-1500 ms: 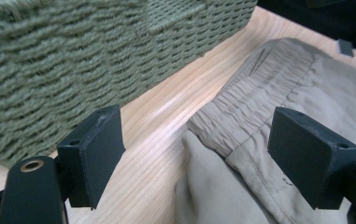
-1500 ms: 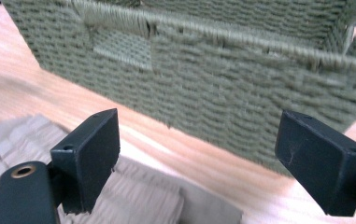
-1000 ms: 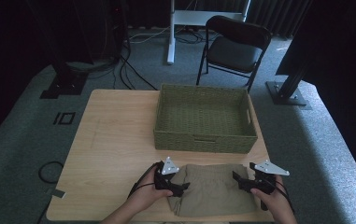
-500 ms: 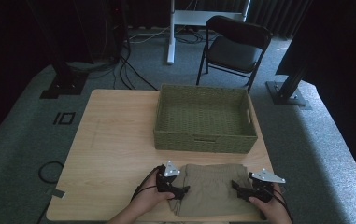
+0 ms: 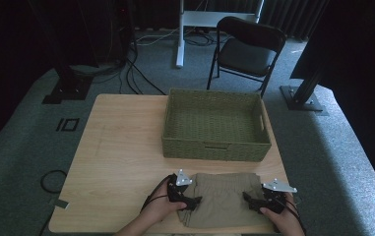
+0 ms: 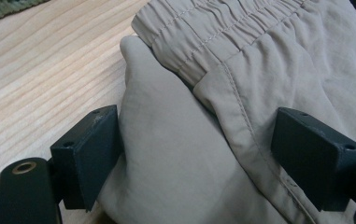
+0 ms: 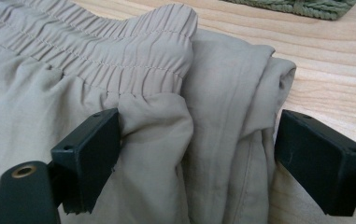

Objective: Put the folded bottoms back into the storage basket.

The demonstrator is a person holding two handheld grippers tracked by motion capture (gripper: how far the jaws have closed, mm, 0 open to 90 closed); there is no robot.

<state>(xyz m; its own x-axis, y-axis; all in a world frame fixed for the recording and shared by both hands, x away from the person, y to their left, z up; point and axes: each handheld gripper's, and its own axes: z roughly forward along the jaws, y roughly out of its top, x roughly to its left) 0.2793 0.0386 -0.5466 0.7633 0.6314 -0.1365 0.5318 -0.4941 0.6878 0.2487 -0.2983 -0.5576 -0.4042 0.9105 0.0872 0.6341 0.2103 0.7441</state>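
Right gripper (image 5: 250,199) lowered onto folded shorts (image 5: 220,197), left gripper (image 5: 193,200) just opening wider, both wide astride cloth edges

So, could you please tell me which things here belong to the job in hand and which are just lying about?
In the job:
- folded khaki shorts
- left hand-held gripper, jaws astride the shorts' edge, just opened further
- right hand-held gripper, likewise astride
- green woven basket, possibly the destination

Lying about:
- folding chair
- floor cables
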